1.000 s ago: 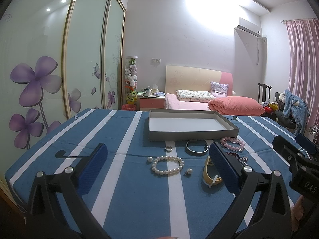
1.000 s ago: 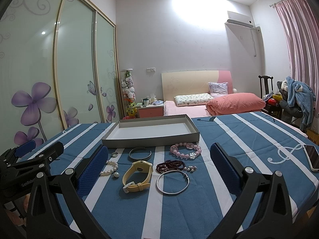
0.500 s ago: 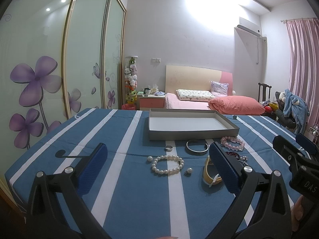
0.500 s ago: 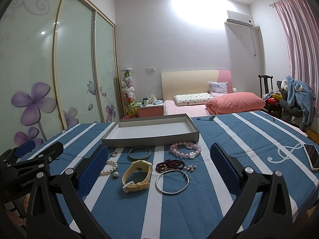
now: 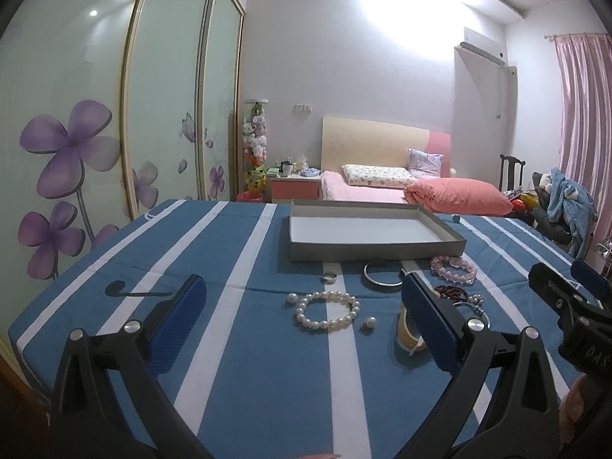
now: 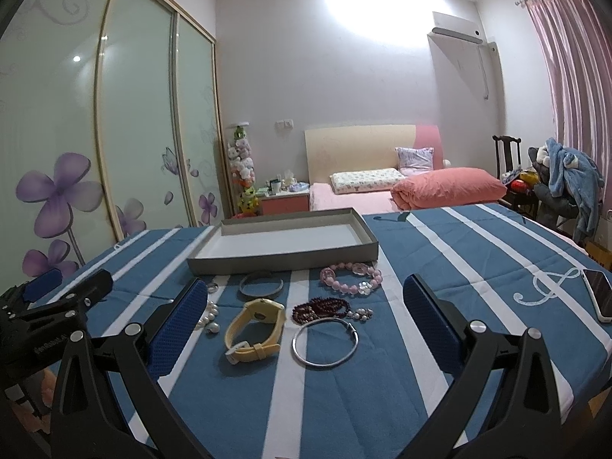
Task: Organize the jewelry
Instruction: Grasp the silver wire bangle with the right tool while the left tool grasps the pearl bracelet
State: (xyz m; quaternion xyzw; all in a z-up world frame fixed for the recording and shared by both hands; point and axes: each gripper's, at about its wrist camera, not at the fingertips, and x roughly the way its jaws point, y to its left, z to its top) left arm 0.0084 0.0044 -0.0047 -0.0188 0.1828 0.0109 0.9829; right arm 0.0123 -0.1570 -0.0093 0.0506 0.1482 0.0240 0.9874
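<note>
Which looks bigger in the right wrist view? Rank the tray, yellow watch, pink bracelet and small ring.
1. tray, largest.
2-3. yellow watch and pink bracelet: look alike; the watch lies nearer the camera, so unsure.
4. small ring, smallest.

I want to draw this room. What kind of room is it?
Most likely a bedroom. There is a pink bed with a beige headboard, a sliding wardrobe with purple flower doors, and a tall tube of plush toys in the corner.

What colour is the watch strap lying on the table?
Pale yellow. The watch strap shows best in the right wrist view.
</note>
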